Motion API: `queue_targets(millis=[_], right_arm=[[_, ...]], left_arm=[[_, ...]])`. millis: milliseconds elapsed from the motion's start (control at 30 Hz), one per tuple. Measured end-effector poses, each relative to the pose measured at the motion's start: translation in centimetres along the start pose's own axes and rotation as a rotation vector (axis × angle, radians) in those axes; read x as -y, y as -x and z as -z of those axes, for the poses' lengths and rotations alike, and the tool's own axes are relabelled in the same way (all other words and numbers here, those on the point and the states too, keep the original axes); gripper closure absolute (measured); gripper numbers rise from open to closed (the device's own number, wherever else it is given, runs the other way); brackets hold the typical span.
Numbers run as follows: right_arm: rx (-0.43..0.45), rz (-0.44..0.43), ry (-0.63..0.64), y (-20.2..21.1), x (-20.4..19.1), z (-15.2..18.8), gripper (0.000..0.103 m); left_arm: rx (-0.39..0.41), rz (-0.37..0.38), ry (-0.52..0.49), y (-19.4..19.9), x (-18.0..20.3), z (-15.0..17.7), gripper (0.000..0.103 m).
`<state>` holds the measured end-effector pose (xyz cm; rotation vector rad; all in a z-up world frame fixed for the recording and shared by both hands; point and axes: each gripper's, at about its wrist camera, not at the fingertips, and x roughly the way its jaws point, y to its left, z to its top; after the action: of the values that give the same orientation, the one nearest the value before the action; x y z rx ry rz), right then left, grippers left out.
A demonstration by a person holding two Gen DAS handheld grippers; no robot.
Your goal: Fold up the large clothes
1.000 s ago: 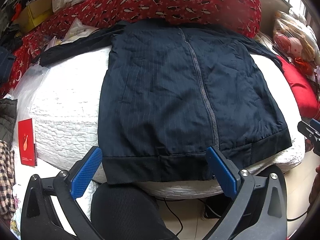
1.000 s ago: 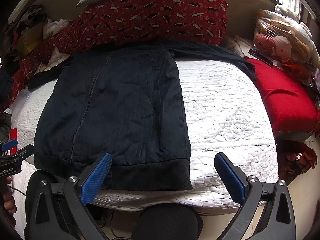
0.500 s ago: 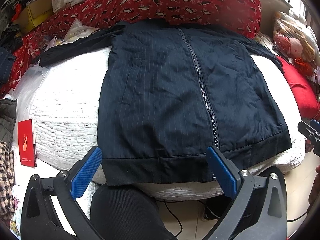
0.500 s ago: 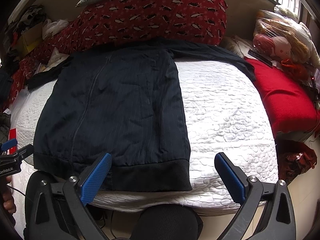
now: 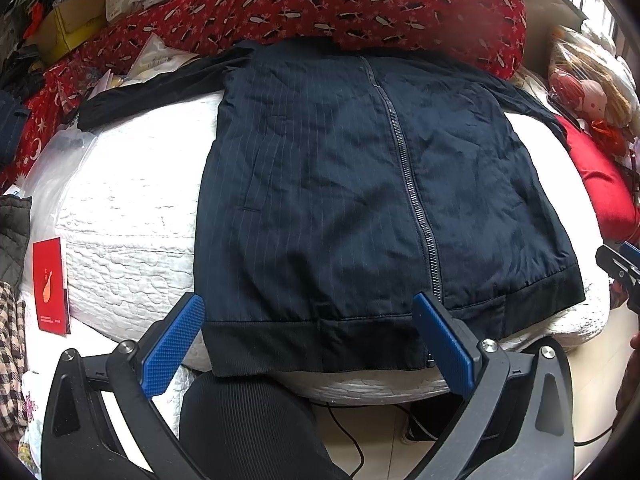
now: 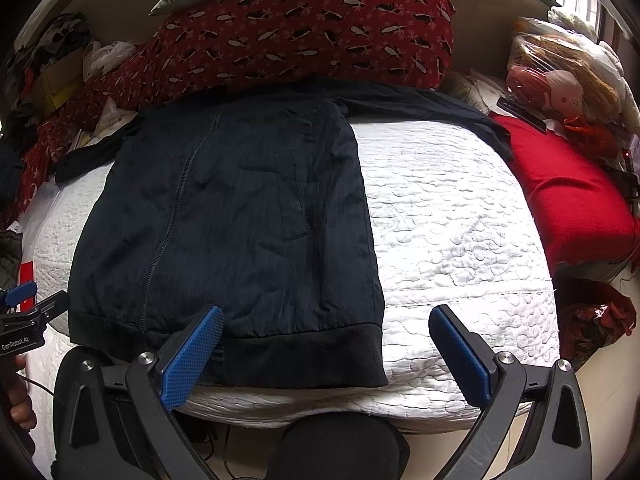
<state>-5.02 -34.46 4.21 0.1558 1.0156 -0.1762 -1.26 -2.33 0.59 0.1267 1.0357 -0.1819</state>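
A dark navy pinstriped zip jacket [image 5: 340, 200] lies flat, front up, on a white quilted bed [image 5: 120, 220], hem toward me and sleeves spread to both sides at the far end. It also shows in the right wrist view [image 6: 240, 220]. My left gripper [image 5: 308, 340] is open and empty, hovering over the hem's left half. My right gripper [image 6: 326, 354] is open and empty at the hem's right corner, one blue pad [image 6: 192, 360] over the ribbed band.
A red patterned bolster [image 5: 360, 4] lies behind the jacket. A red cushion [image 6: 568, 200] and bagged toys [image 6: 560, 80] sit at the right. A red booklet [image 5: 50, 284] lies on the bed's left edge. Boxes and clothes [image 5: 60, 28] pile at the far left.
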Motion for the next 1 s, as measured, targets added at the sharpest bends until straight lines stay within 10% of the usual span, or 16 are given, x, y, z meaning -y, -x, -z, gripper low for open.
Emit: queue_targets(millis=[533,667,733,767,867,1000], right_arm=[[-0.160,-0.017,-0.163,-6.3,5.6,-0.4,0.001],[-0.278,-0.159,-0.212,-9.5,6.1,0.9,0.012],[-0.325,-0.239,-0.216,-10.4,5.5,1.6,0.028],[-0.312,-0.218,-0.187,-10.1,4.9,1.7,0.035],[-0.270,-0.205,-0.123,-9.0,4.3,1.6,0.093],[-0.207,-0.305,-0.139,-5.9,4.9,1.2,0.098]], left_arm=[[-0.169,-0.016,0.248,-6.3,-10.6,-2.0,0.000],[-0.264,0.089,0.294,-8.9,-11.2,-0.9,0.002],[-0.290,0.170,0.278,-9.8,-10.3,-0.2,0.034],[-0.305,0.193,0.260,-10.2,-9.7,0.0,0.067],[-0.243,0.138,0.192,-9.2,-8.9,0.2,0.097],[-0.168,0.232,0.251,-4.5,-10.3,0.2,0.098]])
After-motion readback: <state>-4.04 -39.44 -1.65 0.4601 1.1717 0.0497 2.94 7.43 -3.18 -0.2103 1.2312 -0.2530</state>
